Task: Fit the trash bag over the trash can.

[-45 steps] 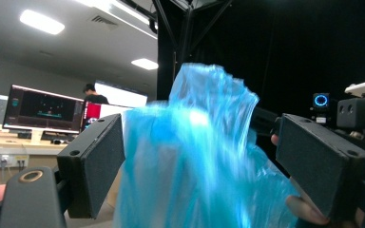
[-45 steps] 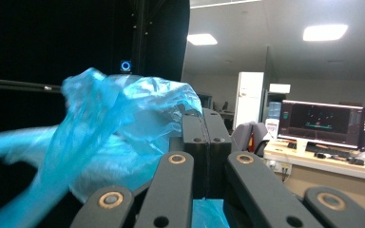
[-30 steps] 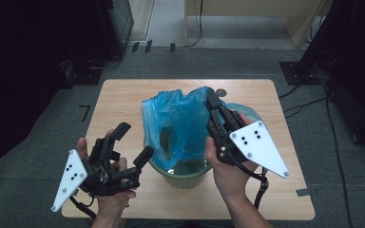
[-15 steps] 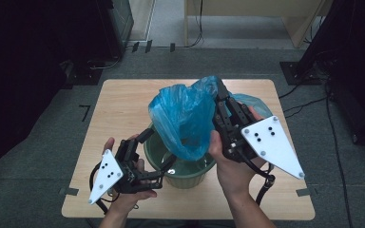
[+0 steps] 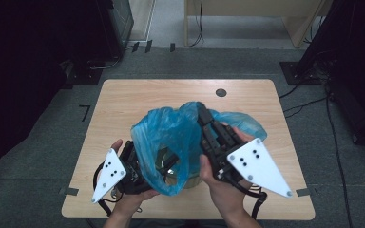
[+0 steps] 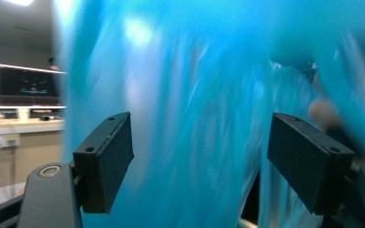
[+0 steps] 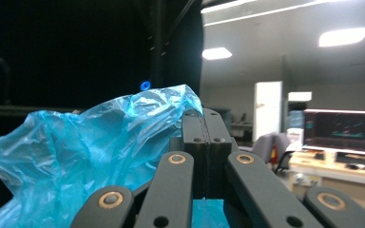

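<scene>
Right claw (image 7: 204,142) clamps the blue bag (image 5: 171,137) over a bowl (image 5: 195,183).

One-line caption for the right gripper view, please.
Right tool shut on blue plastic bag, raised before a dim office.

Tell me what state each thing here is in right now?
Blue bag: crumpled, lifted, draped over the bowl.
Bowl: on the table, mostly covered by the bag.
Right gripper: fingers shut on the bag's edge.
Left gripper: fingers open, bag ahead of them.
</scene>
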The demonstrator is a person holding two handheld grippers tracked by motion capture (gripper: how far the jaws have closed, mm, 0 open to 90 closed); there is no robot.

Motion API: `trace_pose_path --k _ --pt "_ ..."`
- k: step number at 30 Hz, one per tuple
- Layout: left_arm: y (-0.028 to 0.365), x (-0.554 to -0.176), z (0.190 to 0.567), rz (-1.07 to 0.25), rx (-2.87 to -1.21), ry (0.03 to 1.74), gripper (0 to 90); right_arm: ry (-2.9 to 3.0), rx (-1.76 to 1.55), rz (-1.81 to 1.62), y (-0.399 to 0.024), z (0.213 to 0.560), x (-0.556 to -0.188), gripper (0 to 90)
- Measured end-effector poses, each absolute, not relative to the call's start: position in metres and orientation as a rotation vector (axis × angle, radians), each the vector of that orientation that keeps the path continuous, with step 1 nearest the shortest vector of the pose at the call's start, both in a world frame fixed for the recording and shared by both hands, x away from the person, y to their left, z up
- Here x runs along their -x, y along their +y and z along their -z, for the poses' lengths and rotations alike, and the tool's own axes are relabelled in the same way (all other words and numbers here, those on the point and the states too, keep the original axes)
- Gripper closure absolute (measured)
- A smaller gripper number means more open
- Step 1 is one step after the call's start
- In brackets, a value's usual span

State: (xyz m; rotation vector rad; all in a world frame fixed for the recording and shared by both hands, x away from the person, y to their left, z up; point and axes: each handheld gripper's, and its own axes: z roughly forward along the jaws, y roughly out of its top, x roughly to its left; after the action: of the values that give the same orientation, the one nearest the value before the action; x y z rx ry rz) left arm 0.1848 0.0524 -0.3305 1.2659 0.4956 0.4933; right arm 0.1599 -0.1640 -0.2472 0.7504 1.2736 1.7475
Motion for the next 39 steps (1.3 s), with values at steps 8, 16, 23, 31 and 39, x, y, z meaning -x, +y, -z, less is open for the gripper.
trace_pose_path --k 8,16,23,31,39 --pt "0.062 -0.174 0.316 -0.448 -1.127 0.594 43.6 1.395 -0.701 -1.754 -0.144 0.274 -0.142 90.0" --pt "0.078 -0.171 0.312 -0.406 -1.110 0.556 89.9 1.407 -0.664 -1.727 -0.146 0.280 -0.126 90.0" --pt "0.087 -0.170 0.308 -0.406 -1.175 0.562 90.0 1.358 -0.710 -1.672 -0.176 0.276 -0.123 90.0" --pt "0.111 -0.154 0.298 -0.286 -1.249 0.541 90.0 1.302 -0.760 -1.596 -0.217 0.271 -0.110 90.0" --pt "0.122 -0.127 0.271 -0.222 -1.258 0.450 90.0 1.239 -0.731 -1.616 -0.235 0.256 -0.090 90.0"
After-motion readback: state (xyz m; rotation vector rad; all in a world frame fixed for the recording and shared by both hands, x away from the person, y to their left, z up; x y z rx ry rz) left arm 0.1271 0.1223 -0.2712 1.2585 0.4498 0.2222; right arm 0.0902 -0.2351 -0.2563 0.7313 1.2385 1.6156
